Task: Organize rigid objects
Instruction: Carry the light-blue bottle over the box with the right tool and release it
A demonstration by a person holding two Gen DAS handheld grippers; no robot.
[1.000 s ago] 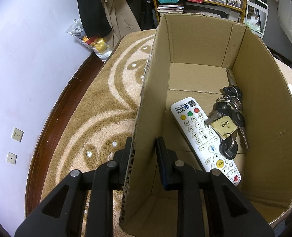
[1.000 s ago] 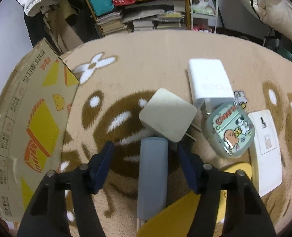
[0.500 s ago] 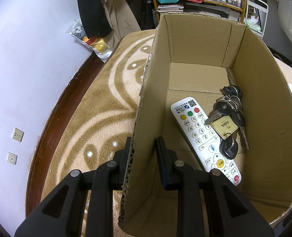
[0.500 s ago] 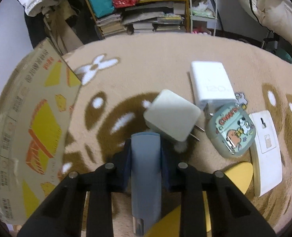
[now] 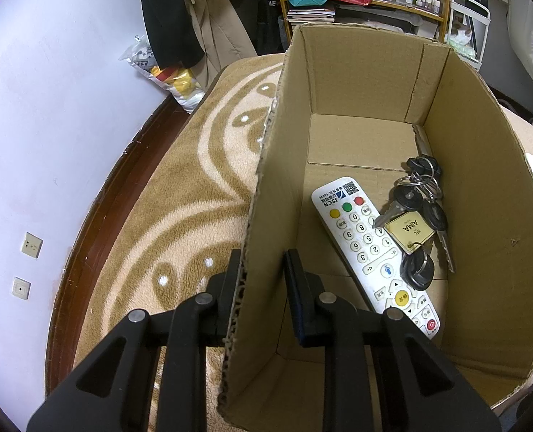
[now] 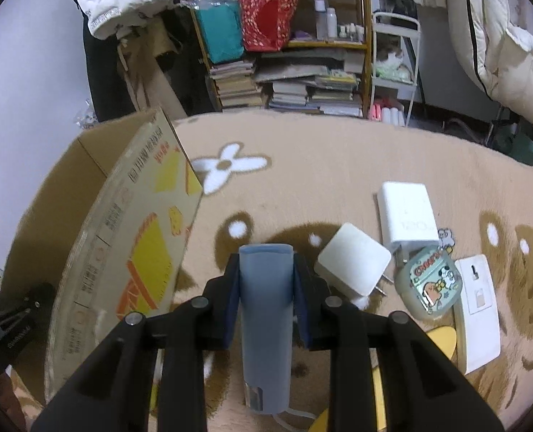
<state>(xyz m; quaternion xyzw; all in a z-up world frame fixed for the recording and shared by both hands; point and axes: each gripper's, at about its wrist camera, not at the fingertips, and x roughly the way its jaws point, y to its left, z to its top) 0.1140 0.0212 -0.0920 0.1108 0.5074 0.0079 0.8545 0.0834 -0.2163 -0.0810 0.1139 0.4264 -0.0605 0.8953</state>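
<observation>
A smooth grey-blue oblong case [image 6: 264,327], matte, with a rounded far end and a small shiny patch near its close end, is clamped between the blue-padded jaws of the right gripper [image 6: 265,280]. It is held lengthwise along the fingers, above the carpet and just right of the box; whether it touches the carpet cannot be told.

The cardboard box [image 5: 482,165] is plain corrugated brown inside, and its outer wall [image 6: 137,252] is printed with yellow and orange blocks. Its left wall is pinched by the left gripper [image 5: 261,270], with one finger outside and one inside. On the box floor a long white remote control [image 5: 371,252] with coloured buttons is seen lying diagonally, and a bunch of keys [image 5: 419,223] with black heads, metal rings and a cream tag rests partly on the remote's right edge.

The carpet [image 6: 338,169] is plush, tan, with brown and white flower and dot patterns. Lying on it to the right of the held case are a cream square charger [image 6: 354,264] with metal prongs, a white rectangular charger [image 6: 407,216] behind it, a rounded pale-green earbud case [image 6: 428,288] with cartoon print touching that charger's plug end, and a flat white card [image 6: 477,309] just beside the earbud case.
</observation>
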